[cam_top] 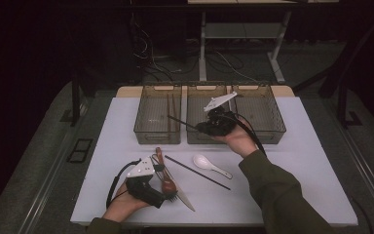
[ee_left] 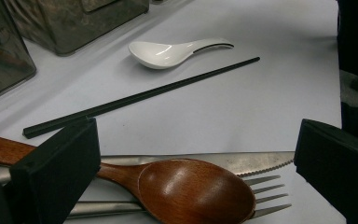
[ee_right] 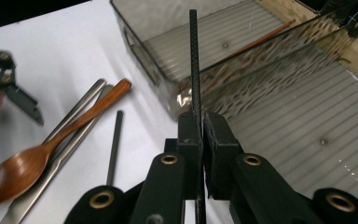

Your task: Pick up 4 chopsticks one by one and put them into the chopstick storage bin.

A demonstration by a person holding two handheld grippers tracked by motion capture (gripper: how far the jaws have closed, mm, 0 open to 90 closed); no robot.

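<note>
My right gripper point(cam_top: 202, 127) hovers over the middle clear bin point(cam_top: 198, 89), shut on a black chopstick point(cam_top: 182, 122) whose tip points left toward the left bin point(cam_top: 158, 135). In the right gripper view the jaws point(ee_right: 203, 122) pinch that chopstick point(ee_right: 194, 60) above the bin wall point(ee_right: 140, 46). My left gripper point(cam_top: 168, 197) rests at the front left, open point(ee_left: 193, 140), with a wooden spoon point(ee_left: 196, 191), a knife point(ee_left: 242, 161) and a fork point(ee_left: 265, 196) lying between its jaws. A second black chopstick point(cam_top: 197, 173) lies on the table.
A white ceramic spoon point(cam_top: 209, 165) lies near the table's middle, beside the loose chopstick. Brown chopsticks point(ee_right: 261, 39) lie in the left bin. A third clear bin point(cam_top: 272, 117) stands at the right. The white table point(cam_top: 311, 161) has dark floor around it.
</note>
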